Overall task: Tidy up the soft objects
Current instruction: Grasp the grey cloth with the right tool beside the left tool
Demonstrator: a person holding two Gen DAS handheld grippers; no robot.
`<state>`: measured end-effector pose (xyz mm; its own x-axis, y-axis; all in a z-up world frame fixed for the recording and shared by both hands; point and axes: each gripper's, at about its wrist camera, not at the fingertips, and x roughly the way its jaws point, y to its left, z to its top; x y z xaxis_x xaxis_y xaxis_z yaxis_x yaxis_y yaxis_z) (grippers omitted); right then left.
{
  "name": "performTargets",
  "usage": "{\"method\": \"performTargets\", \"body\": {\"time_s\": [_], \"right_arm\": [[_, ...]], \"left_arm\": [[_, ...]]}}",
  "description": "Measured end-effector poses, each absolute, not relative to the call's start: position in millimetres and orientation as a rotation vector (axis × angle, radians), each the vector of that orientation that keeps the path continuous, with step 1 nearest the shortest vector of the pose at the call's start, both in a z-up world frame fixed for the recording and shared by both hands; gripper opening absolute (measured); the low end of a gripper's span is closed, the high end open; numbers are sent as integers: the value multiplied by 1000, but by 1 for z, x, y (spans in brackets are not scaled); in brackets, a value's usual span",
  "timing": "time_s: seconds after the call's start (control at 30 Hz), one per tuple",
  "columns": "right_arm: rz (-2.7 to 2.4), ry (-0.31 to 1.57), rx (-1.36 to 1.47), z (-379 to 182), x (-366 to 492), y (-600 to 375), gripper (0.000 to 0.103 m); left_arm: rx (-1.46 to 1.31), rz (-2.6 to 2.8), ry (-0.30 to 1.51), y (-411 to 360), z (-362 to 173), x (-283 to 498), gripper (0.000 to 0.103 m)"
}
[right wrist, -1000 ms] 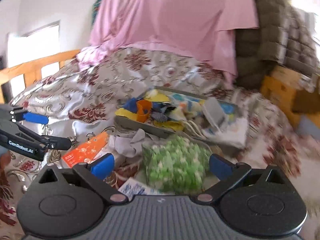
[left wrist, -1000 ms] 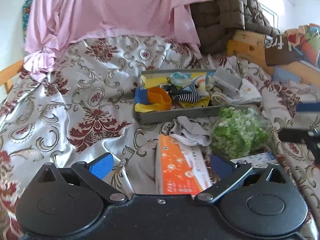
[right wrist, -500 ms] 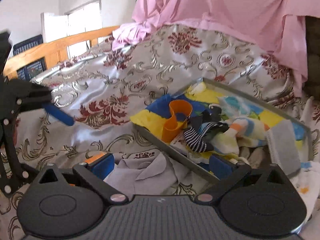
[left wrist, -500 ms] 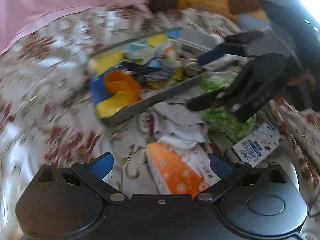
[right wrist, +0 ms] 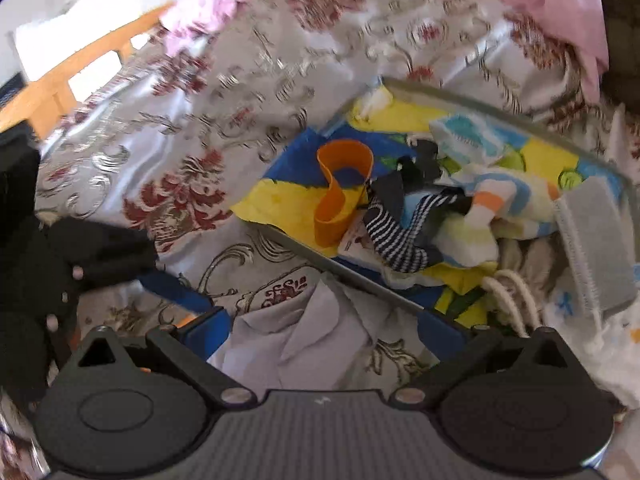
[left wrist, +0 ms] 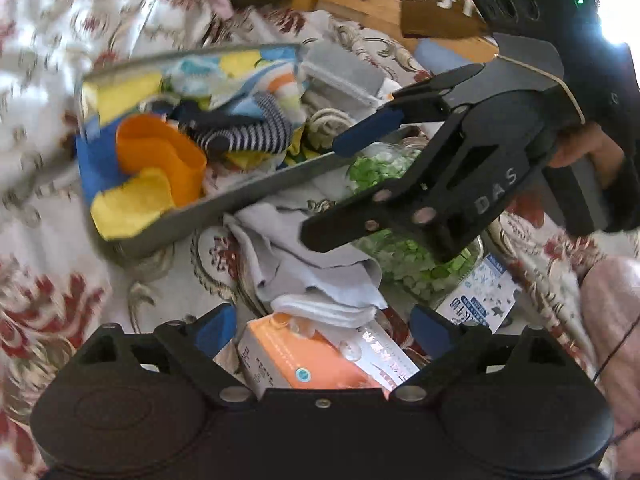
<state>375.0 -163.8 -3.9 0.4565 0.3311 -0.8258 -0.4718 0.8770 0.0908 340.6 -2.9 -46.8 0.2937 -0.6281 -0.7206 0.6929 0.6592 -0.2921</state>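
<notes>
Cloth is the target: the crumpled pale grey fabric piece (right wrist: 304, 332) lies on the patterned bedspread (right wrist: 168, 152) just beside the shallow grey tray (right wrist: 340, 268). Right gripper (right wrist: 324, 328) hovers spread wide over it; left gripper (left wrist: 320, 326), empty, is closing above the orange tissue box (left wrist: 304, 356). Pinch a raised fold, clear of the tray's rim.

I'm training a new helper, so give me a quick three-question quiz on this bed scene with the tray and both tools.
1. True or false: the orange band lies in the tray.
2. Which lies outside the tray? A) striped sock B) grey cloth C) orange band
3. Fill in: the box between the left tool's fingers is mostly ____.

Key: 1 true; 2 B; 3 orange. The right tool is open over the grey cloth; the left tool's jaws are closing, not yet pressing the box.
</notes>
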Motion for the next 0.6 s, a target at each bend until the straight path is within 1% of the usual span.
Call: {"method": "performTargets", "body": {"time_s": [0.1, 0.2, 0.33, 0.37, 0.47, 0.5, 0.53, 0.57, 0.6], "right_arm": [[450, 1062, -115, -15, 387, -152, 102], [411, 1118, -114, -26, 395, -142, 101], [362, 1157, -131, -34, 403, -135, 94], [355, 1160, -142, -35, 404, -134, 89], [335, 1172, -172, -39, 407, -132, 77], [336, 1176, -184, -40, 408, -132, 75], [343, 1183, -190, -41, 408, -132, 69], [346, 1190, -196, -43, 408, -132, 59], [351, 1191, -206, -44, 408, -132, 55]], "left_arm": [[-9, -882, 922, 5, -52, 345, 93], [-11, -894, 917, 6, -54, 346, 93], [-17, -911, 912, 5, -55, 346, 94], [-13, -913, 911, 4, -55, 347, 94], [-19, -925, 911, 4, -56, 349, 94], [-26, -925, 915, 4, -57, 350, 94], [-34, -926, 918, 4, -57, 351, 94], [-38, -927, 919, 4, -57, 352, 94], [-38, -929, 919, 4, -57, 352, 94]]}}
